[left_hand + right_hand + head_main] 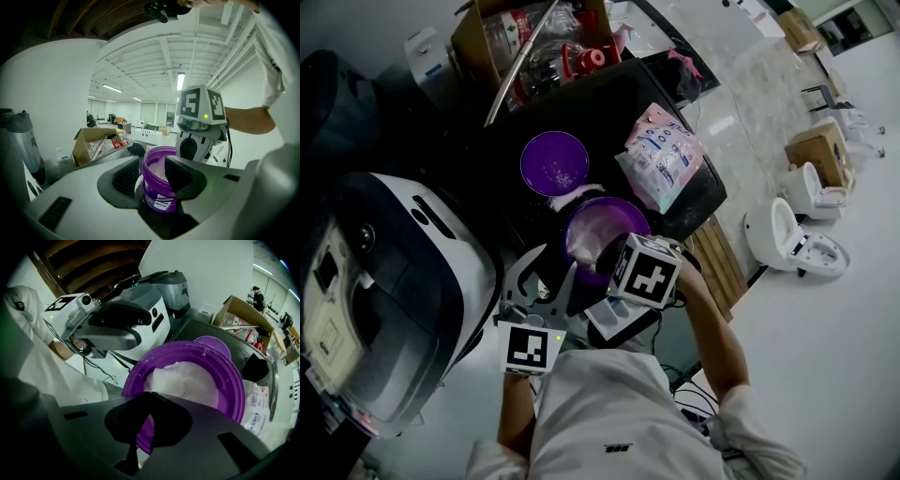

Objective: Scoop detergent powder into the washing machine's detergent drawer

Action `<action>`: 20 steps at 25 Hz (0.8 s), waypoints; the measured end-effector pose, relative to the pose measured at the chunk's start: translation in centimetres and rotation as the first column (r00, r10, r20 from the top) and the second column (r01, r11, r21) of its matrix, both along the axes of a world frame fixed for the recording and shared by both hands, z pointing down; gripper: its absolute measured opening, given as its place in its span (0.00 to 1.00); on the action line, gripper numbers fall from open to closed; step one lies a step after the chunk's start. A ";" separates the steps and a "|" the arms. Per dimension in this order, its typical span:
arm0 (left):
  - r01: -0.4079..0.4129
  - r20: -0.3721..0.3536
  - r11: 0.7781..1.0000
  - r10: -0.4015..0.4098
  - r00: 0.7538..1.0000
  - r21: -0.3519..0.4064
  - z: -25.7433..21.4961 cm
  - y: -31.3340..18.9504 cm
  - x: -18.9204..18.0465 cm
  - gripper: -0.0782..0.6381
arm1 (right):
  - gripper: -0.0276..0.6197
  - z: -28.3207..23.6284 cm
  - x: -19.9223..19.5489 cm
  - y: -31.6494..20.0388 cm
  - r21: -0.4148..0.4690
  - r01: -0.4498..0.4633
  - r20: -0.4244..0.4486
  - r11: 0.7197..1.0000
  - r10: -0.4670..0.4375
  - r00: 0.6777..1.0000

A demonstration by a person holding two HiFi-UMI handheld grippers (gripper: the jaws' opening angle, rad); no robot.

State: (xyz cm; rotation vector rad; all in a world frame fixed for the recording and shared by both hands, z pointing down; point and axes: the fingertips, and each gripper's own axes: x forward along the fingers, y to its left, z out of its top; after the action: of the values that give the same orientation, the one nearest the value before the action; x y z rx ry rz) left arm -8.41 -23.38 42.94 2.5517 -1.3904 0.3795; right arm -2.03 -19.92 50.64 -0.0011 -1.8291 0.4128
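Over on the left of the head view there's the big white washing machine (403, 281), and right next to it a dark surface (609, 112) with everything else on it. At the far end of that sits an open cardboard box (478, 37) full of stuff, and toward the right there's a pink-and-white plastic pack (661, 155). The purple tub (595, 230) stands at the near edge of the surface, with its purple lid (554, 163) lying flat just behind it. The left gripper (555, 261) is spread wide. In the left gripper view the tub (159, 183) sits right in line with the gap, just off the tips. Its right jaw covers part of the tub's side, but I can't tell if anything's actually touching. The right gripper (619, 267) hangs over the tub's near rim, and in its own view the jaws are pinched together at the tips (149, 411). There's a thin dark stalk below them that I can't make out. The white detergent powder (187, 380) is heaped inside the tub, just past those tips.
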 end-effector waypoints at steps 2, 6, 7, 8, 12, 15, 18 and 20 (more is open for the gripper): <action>0.003 0.000 1.000 -0.003 1.000 -0.001 0.1 0.0 -0.2 0.36 | 0.05 -0.3 -0.1 0.3 -0.042 -0.002 0.015 0.999 0.002 1.000; 0.007 -0.002 1.000 -0.007 1.000 -0.004 0.1 -0.1 -0.5 0.36 | 0.05 -1.2 -0.2 0.5 -0.141 -0.035 0.088 0.989 0.047 0.995; 0.006 -0.005 1.000 -0.006 1.000 -0.002 0.1 -0.1 -0.5 0.36 | 0.05 -1.5 -0.2 0.6 -0.165 -0.048 0.106 0.985 0.067 0.992; 0.005 -0.006 1.000 -0.005 1.000 -0.001 0.0 -0.2 -0.5 0.36 | 0.05 -1.7 -0.1 0.7 -0.186 -0.064 0.121 0.980 0.087 0.989; -0.017 0.014 1.000 0.017 1.000 0.003 0.2 -0.1 -0.2 0.36 | 0.05 -2.7 0.4 1.3 -0.244 -0.138 0.186 0.960 0.186 0.965; -0.022 0.002 1.000 0.022 1.000 0.007 0.0 -0.2 0.0 0.36 | 0.05 -3.3 0.7 1.6 -0.283 -0.201 0.234 0.938 0.271 0.934; -0.027 -0.011 0.999 0.028 1.000 0.020 -0.4 -0.3 0.5 0.36 | 0.05 -3.8 1.2 1.7 -0.318 -0.263 0.276 0.911 0.354 0.894; -0.038 -0.006 0.999 0.038 0.999 0.026 -0.6 -0.4 0.8 0.36 | 0.05 -3.9 1.5 1.7 -0.334 -0.299 0.296 0.894 0.400 0.867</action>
State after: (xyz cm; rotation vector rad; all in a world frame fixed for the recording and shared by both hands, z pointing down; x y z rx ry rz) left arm -7.57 -23.76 42.29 2.6013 -1.3548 0.3623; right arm -0.53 -18.24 46.71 0.0717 -2.1204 0.9853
